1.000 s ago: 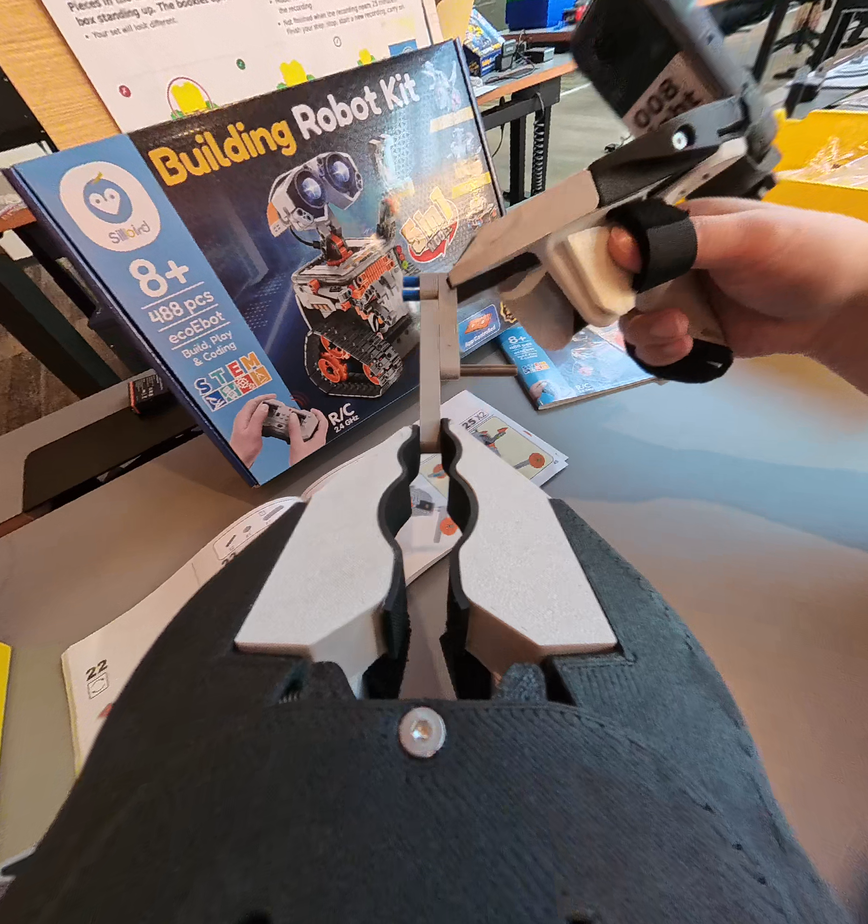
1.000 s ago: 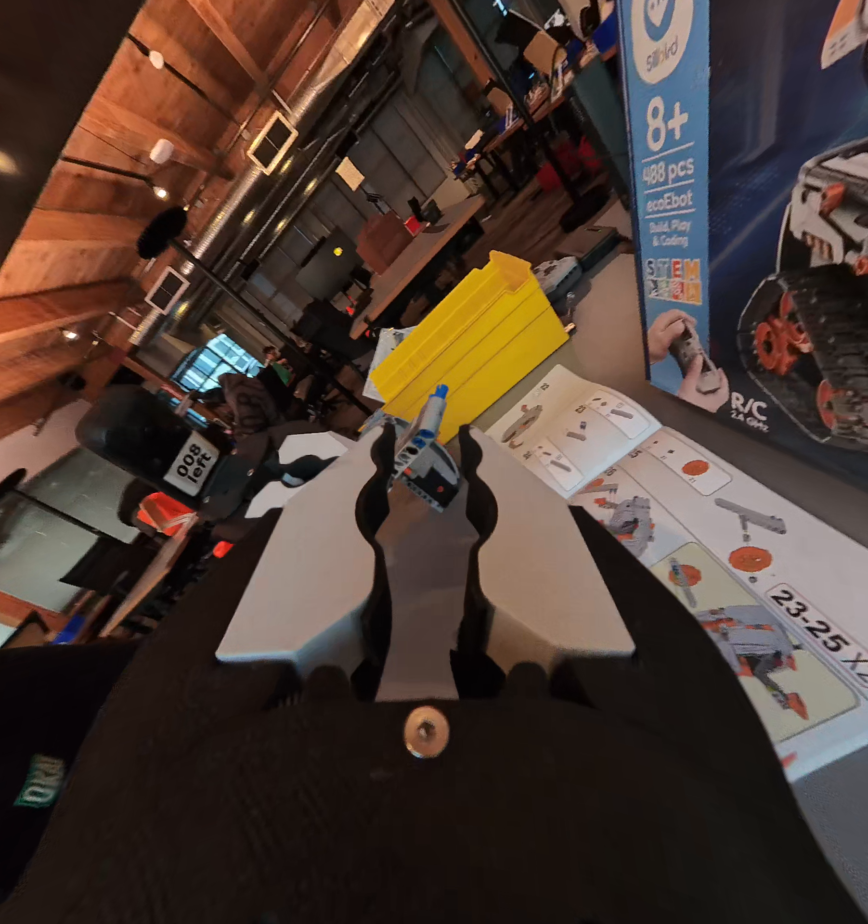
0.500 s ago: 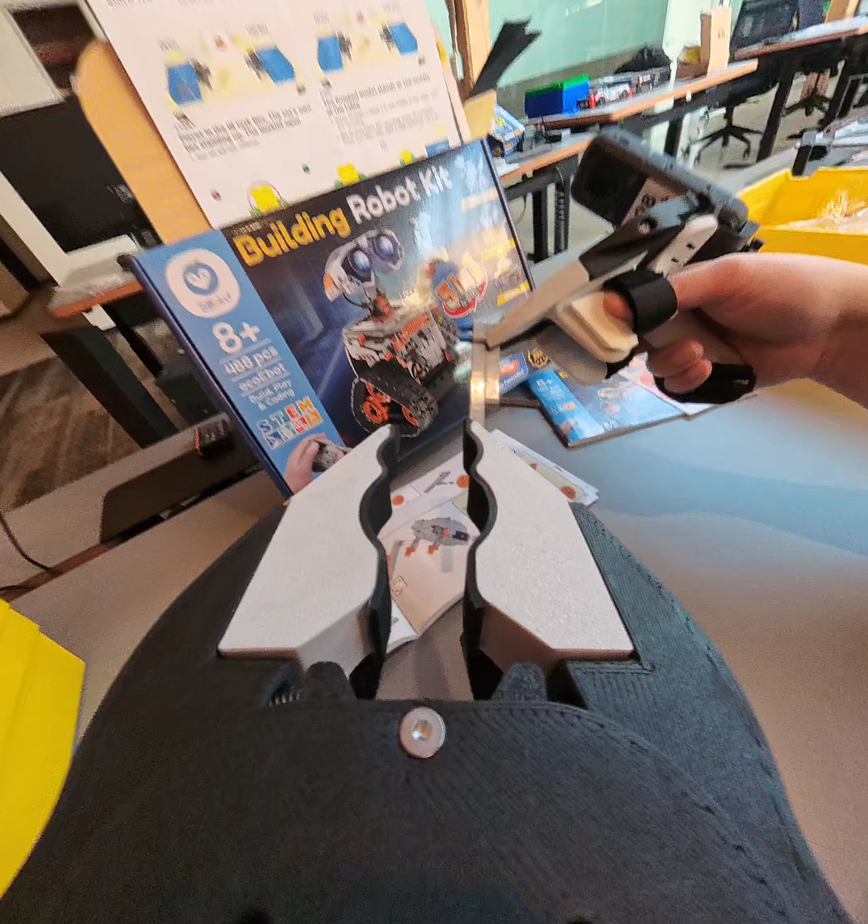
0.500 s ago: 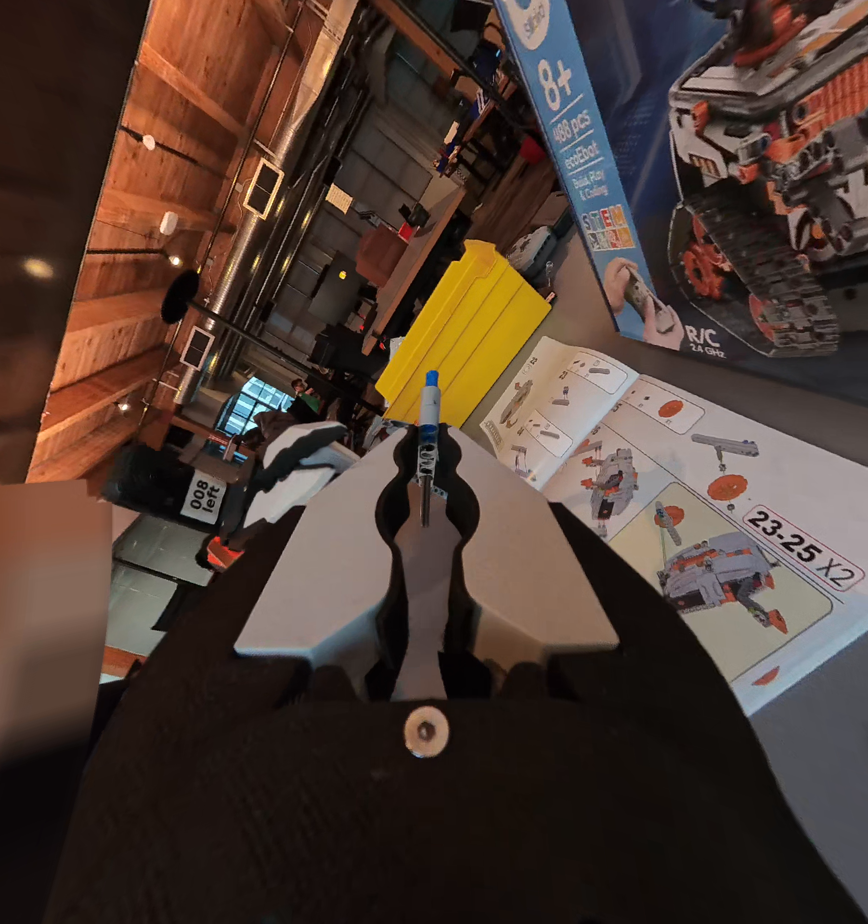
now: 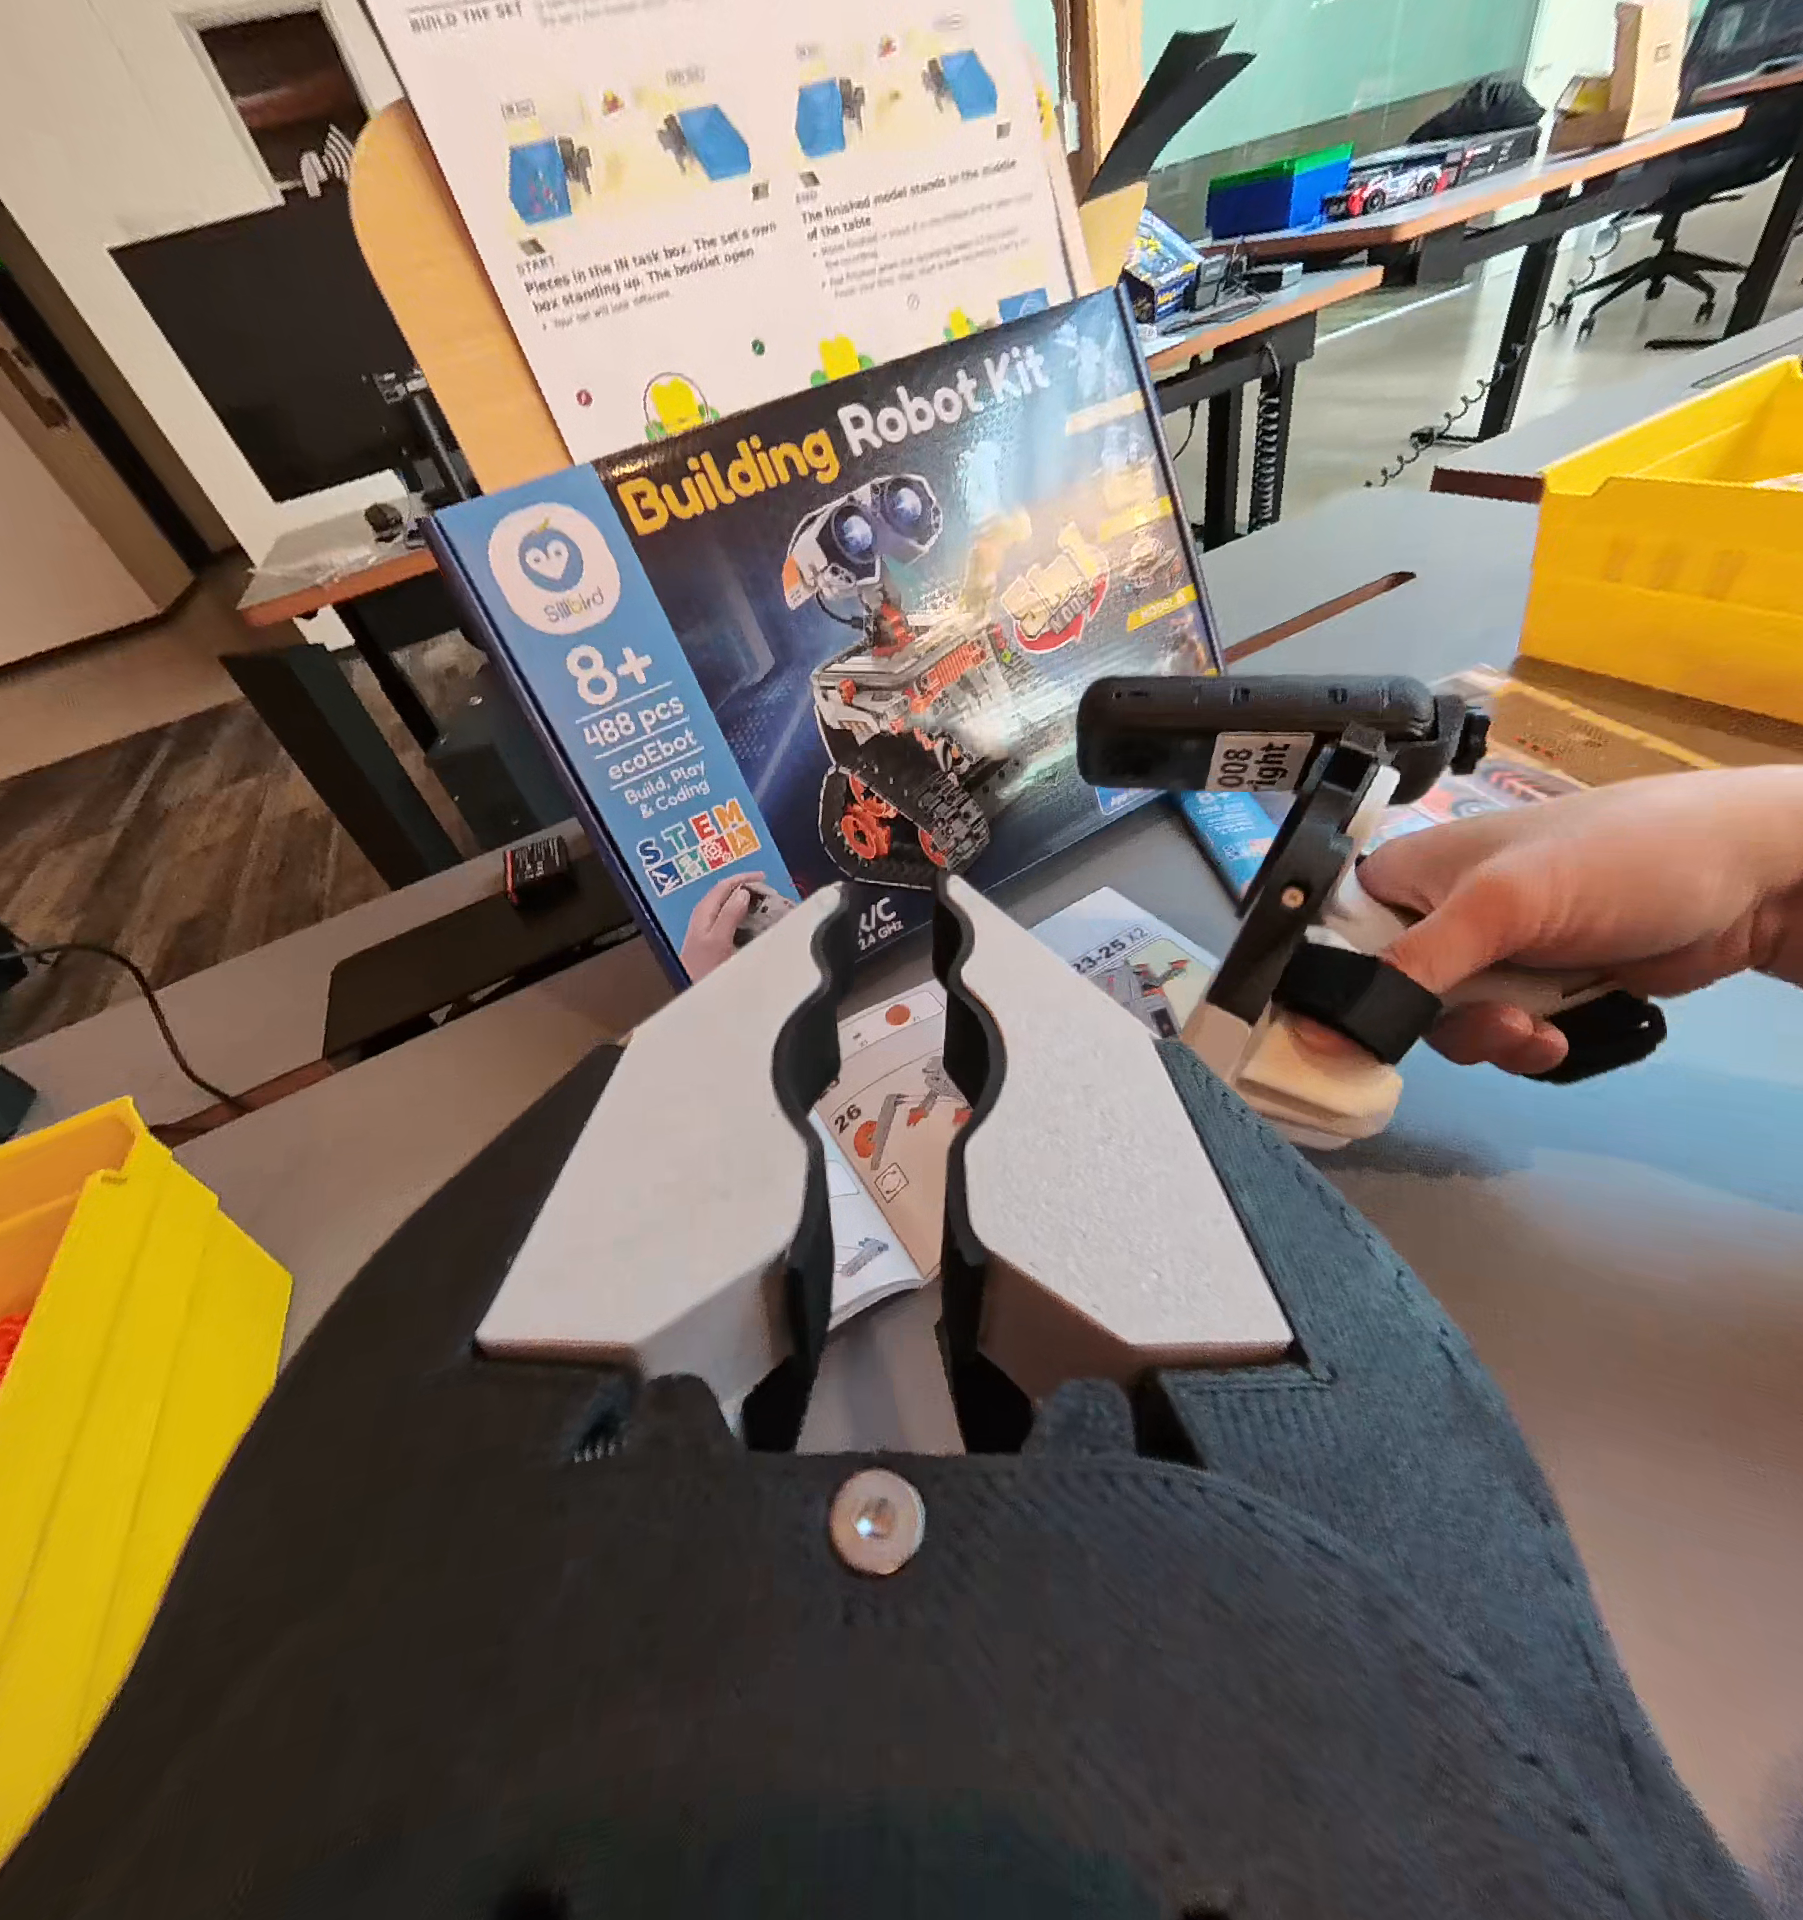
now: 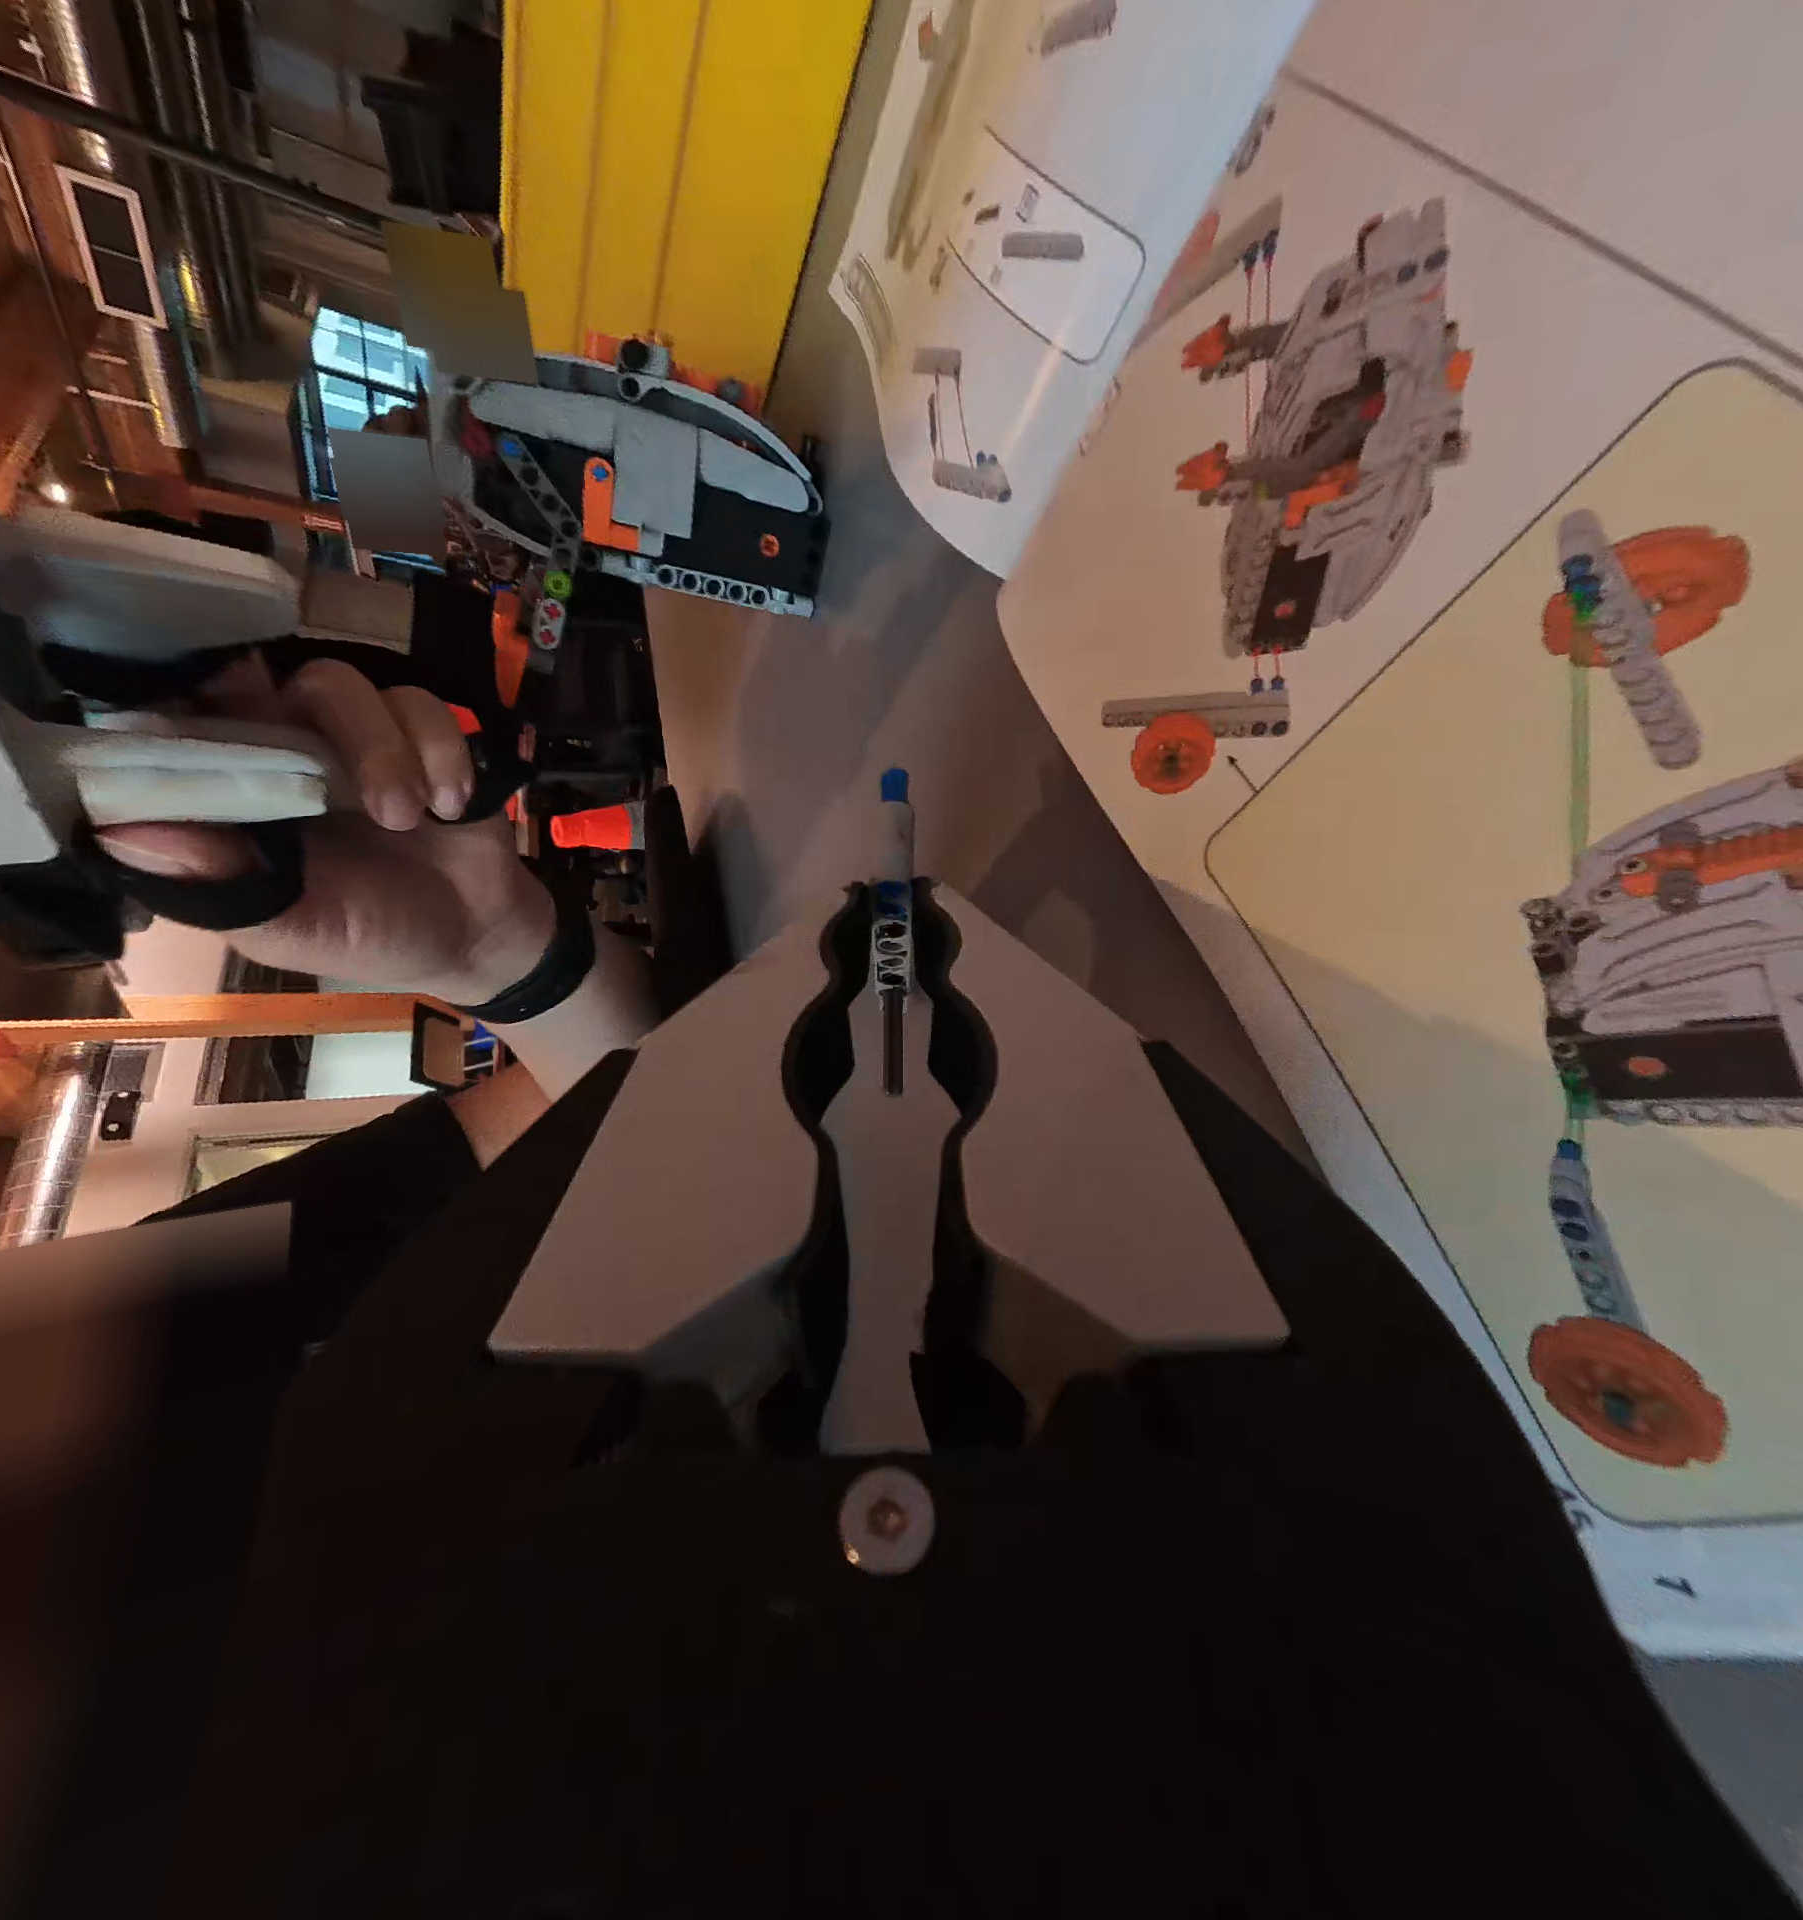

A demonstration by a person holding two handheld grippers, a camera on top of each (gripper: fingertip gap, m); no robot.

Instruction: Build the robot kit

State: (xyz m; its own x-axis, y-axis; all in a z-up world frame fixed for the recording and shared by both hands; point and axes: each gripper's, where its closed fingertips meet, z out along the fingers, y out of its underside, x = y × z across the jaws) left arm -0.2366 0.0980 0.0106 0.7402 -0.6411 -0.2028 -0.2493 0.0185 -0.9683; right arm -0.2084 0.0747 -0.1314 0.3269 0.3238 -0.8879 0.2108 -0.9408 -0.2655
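Note:
My right gripper (image 6: pixel 892 899) is shut on a thin grey beam (image 6: pixel 895 842) with blue pins, which sticks out past the fingertips just above the grey table. It hangs beside the open instruction booklet (image 6: pixel 1499 312). My left gripper (image 5: pixel 889 909) is open and empty, held above the booklet (image 5: pixel 876 1143) in front of the blue robot kit box (image 5: pixel 876 644). In the left wrist view a hand (image 5: pixel 1562 914) holds the right gripper low at the right, its black camera housing (image 5: pixel 1250 727) on top. A partly built grey, black and orange model (image 6: pixel 658 499) lies beyond the beam.
A yellow bin (image 5: pixel 97 1351) with orange parts stands at the near left, and another yellow bin (image 5: pixel 1707 582) at the far right. A white instruction poster (image 5: pixel 731 208) stands behind the box. A hand (image 6: pixel 377 831) holding the left gripper fills the left of the right wrist view. The grippers' ends are close to 15 cm from one another.
My left gripper let go of the grey beam, opened and drew back. My right gripper kept the beam, rolled over and came down close to the booklet and table.

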